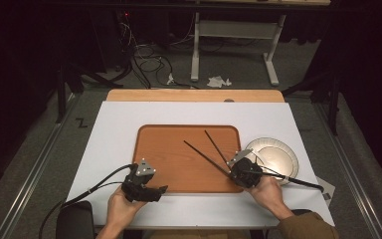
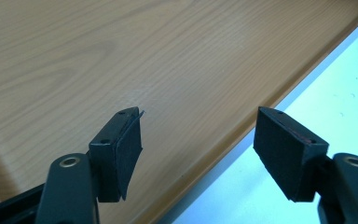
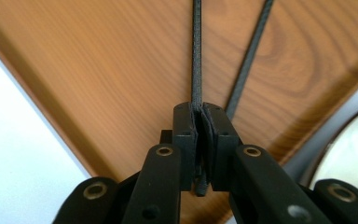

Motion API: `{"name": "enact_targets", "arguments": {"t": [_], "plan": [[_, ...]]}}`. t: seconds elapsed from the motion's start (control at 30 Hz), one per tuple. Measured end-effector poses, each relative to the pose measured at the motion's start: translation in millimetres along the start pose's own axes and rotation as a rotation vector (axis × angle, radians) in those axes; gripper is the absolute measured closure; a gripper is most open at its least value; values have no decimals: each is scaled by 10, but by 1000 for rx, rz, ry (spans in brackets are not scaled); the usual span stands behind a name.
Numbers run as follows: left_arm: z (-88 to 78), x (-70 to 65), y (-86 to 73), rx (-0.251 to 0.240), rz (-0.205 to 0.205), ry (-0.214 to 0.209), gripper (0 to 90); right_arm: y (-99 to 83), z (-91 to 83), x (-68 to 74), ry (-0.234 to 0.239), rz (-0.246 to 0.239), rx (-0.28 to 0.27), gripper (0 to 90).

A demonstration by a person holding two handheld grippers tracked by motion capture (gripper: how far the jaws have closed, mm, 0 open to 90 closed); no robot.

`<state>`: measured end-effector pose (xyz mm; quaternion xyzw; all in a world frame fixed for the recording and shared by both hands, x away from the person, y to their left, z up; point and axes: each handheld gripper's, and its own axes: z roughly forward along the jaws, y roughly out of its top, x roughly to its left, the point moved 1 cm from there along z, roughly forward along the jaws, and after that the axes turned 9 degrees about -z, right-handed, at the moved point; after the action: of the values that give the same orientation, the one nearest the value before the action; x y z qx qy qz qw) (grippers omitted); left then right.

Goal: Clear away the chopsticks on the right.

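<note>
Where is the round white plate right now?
In the high view the plate sits on the white mat, on the right side, just beside the wooden tray and right behind the right gripper.

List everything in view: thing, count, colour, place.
chopsticks: 2, black, splayed over the tray's right half; one clamped in the right tool, the other beside it.
tray: 1, brown wood, centre of the mat.
plate: 1, white, right of the tray.
mat: 1, white, covering the table.
table: 1, light wood, edge showing behind the mat.
left tool: 1, black, jaws apart over the tray's near edge, nothing between them.
right tool: 1, black, shut on a chopstick.
</note>
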<state>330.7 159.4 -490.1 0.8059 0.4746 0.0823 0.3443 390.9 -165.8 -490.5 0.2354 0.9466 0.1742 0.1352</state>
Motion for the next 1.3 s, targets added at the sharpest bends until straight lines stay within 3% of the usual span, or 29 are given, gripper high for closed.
{"name": "enact_targets", "arguments": {"t": [0.23, 0.27, 0.43, 0.47, 0.53, 0.6, 0.67, 0.87, 1.3], "plan": [[0, -5, -4, -4, -2, 1, 321, -19, 4, 36, -3, -14, 8, 840], [0, -2, -3, -1, 0, 2, 321, -20, -1, 34, -3, -17, 7, 775], [9, 1, 1, 1, -1, 2, 320, 17, -55, 35, -25, -31, -37, 763], [9, 1, 1, 1, -2, 3, 321, 62, -79, 60, -27, -63, -83, 780], [9, 0, 0, 2, -2, 1, 321, 83, -82, 79, -15, -71, -97, 791], [9, -1, -1, 2, -2, 2, 321, 144, -32, 144, -7, -116, -83, 810], [14, 0, 2, 2, -5, 2, 320, 168, 22, 164, 17, -125, -73, 810], [18, -3, -3, 5, -3, 1, 320, 186, 112, 103, 4, -106, -42, 801], [12, -2, -1, 4, -3, 0, 320, 172, 121, -25, -52, -45, -15, 789]]}}
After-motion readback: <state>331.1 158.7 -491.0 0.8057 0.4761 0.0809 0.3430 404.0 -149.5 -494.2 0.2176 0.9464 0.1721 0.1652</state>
